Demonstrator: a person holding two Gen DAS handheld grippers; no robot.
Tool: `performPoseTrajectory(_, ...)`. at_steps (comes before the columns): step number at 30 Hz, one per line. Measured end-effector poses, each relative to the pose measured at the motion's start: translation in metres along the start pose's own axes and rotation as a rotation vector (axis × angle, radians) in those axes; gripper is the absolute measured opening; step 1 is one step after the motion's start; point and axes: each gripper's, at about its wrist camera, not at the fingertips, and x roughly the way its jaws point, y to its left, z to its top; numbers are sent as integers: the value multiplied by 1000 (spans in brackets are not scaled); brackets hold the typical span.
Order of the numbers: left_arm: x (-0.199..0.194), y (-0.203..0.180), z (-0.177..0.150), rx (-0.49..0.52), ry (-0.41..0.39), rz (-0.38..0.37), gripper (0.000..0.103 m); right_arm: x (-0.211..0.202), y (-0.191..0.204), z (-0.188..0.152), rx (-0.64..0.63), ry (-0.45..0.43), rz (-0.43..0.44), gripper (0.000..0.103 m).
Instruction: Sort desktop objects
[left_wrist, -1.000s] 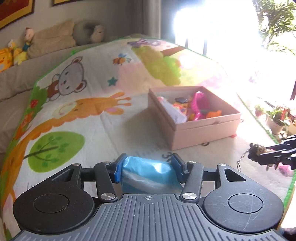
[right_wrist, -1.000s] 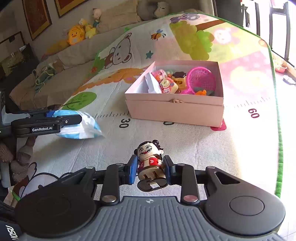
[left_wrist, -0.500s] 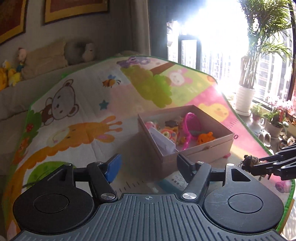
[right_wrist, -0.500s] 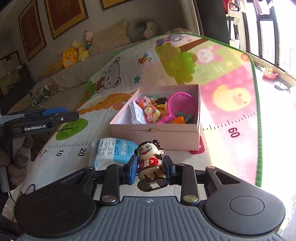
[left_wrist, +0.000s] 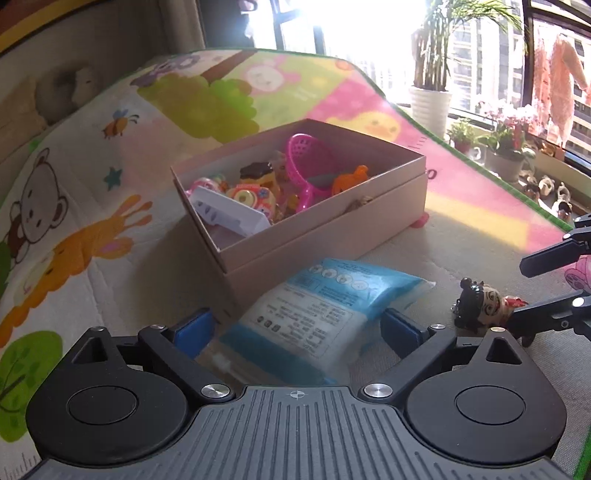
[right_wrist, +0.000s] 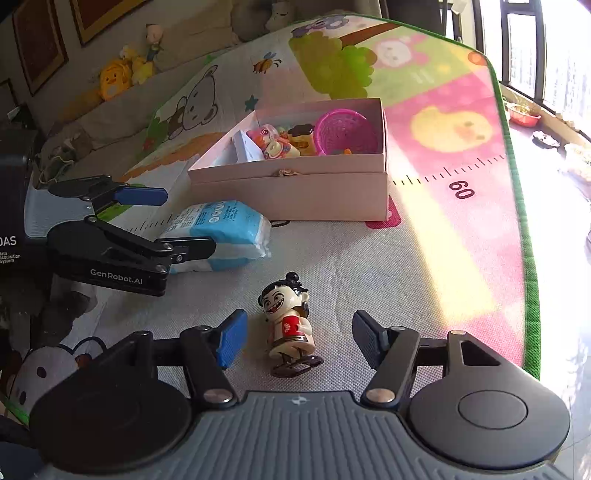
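Both tongs dropped, jaws opening: left tongs straddle wipes pack; right tongs straddle figurine.

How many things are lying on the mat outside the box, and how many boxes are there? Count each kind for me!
Blue wipes pack: 1
Toy figure: 1
Pink box: 1
Total: 3

The toys inside the box are too jumbled to count for sure.
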Motion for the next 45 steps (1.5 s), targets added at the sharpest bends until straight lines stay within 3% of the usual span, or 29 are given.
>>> performPoseTrajectory(4, -13, -6, -7, -42, 46, -139, 99, -8, -8, 0, -6, -27, -48, 73)
performPoseTrajectory(6, -27, -11, -8, -30, 34, -218, 99, -9, -12, 0, -2, -36, -61, 73)
performPoseTrajectory(7, -32, -13, -8, -23, 21, -224, 100, -9, -13, 1, 1, -39, -64, 74)
performPoseTrajectory(9, -33, -17, -4, -10, 4, -159, 101, -8, -15, 1, 8, -45, -60, 74)
performPoseTrajectory(11, -19, -17, 5, -18, 5, -42, 101, -7, -13, 2, 8, -47, -41, 74)
performPoseTrajectory(16, 15, -16, 17, -84, 73, -32, 100, -4, 0, 0, -39, -27, -6, 74)
performPoseTrajectory(18, 21, -21, 17, -66, 80, -30, 89, -1, 4, -2, -56, -13, 2, 73)
performPoseTrajectory(20, 25, -23, 13, -68, 104, -45, 74, 3, 9, -4, -76, 1, 8, 64)
performPoseTrajectory(25, 15, -19, 4, -83, 96, -34, 66, 23, 23, -3, -126, 38, -9, 55)
performPoseTrajectory(27, 3, -18, -4, -82, 91, -16, 64, 27, 28, -1, -160, 50, -39, 47)
performPoseTrajectory(28, -5, -16, -9, -80, 88, -11, 64, 27, 31, 0, -178, 57, -50, 34)
performPoseTrajectory(29, -13, -15, -13, -79, 84, -9, 64, 24, 32, 2, -190, 66, -42, 29)
performPoseTrajectory(32, -41, -12, -25, -75, 39, 20, 63, 7, 32, 5, -194, 70, 5, 29)
performPoseTrajectory(35, -67, -9, -21, -83, -10, 51, 62, -23, 28, 22, -182, 2, 32, 29)
performPoseTrajectory(41, -81, -5, 47, -58, -226, 71, 62, -68, 16, 104, -145, -263, 22, 29)
performPoseTrajectory(45, -43, 4, 92, -114, -319, 121, 67, -48, 7, 158, -94, -321, 28, 29)
